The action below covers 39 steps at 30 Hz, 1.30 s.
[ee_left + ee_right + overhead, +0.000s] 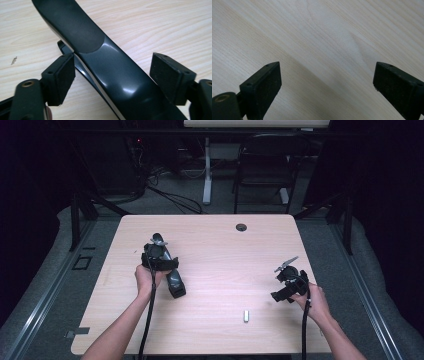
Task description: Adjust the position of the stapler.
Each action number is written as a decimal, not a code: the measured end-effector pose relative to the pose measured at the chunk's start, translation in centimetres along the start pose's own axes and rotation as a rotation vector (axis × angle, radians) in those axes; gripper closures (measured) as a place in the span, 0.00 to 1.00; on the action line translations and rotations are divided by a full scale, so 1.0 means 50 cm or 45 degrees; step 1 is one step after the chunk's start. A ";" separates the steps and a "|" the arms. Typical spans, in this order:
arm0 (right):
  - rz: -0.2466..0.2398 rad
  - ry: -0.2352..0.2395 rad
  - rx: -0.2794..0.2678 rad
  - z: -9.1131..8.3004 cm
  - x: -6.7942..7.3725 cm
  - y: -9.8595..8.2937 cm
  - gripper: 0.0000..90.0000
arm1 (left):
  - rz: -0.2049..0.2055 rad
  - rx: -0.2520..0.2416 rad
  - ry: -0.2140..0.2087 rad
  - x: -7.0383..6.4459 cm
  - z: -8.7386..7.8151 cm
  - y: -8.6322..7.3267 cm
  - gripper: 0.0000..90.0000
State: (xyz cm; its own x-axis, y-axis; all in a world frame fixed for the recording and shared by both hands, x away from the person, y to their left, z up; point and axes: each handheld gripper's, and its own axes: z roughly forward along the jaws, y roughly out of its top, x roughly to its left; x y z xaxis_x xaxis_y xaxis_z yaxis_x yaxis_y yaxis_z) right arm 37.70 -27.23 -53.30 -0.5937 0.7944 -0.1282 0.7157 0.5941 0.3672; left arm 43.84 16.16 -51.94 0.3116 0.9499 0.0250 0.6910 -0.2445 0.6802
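A long black object, part matte and part glossy and shaped like a stapler [176, 284], lies on the pale wooden table [225, 255] left of centre. My left gripper [167, 270] is over its far end, held by the person's left hand. In the left gripper view the object [105, 57] runs diagonally between the open jaws of that gripper [112, 72]. The left pad [63, 75] is at its edge and the right pad [167, 75] stands apart from it. My right gripper [281, 292] is low over the table's right side, and in its own view it stands open [327, 82] above bare wood.
A small silver piece [246, 315] lies near the front edge, between the two hands. A round cable hole [241, 227] sits at the table's far edge. Beyond the table stand a dark chair [265, 165] and a white desk leg [206, 180].
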 end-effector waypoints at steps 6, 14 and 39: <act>-0.001 -0.002 0.002 0.000 0.000 0.000 0.09 | 0.046 0.020 -0.045 -0.015 0.007 -0.004 0.32; 0.002 0.003 0.000 0.000 -0.001 -0.001 0.09 | 0.108 0.013 -0.090 -0.028 0.006 -0.010 0.46; -0.002 -0.007 -0.001 -0.002 0.000 -0.001 0.09 | 0.261 -0.056 -0.331 -0.024 0.002 -0.023 0.59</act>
State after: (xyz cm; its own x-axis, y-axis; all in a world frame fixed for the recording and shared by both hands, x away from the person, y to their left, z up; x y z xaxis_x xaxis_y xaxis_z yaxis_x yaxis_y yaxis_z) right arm 37.60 -27.27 -53.22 -0.5926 0.7943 -0.1341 0.7146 0.5952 0.3676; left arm 42.72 15.28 -52.83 0.6013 0.7988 -0.0194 0.5697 -0.4116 0.7114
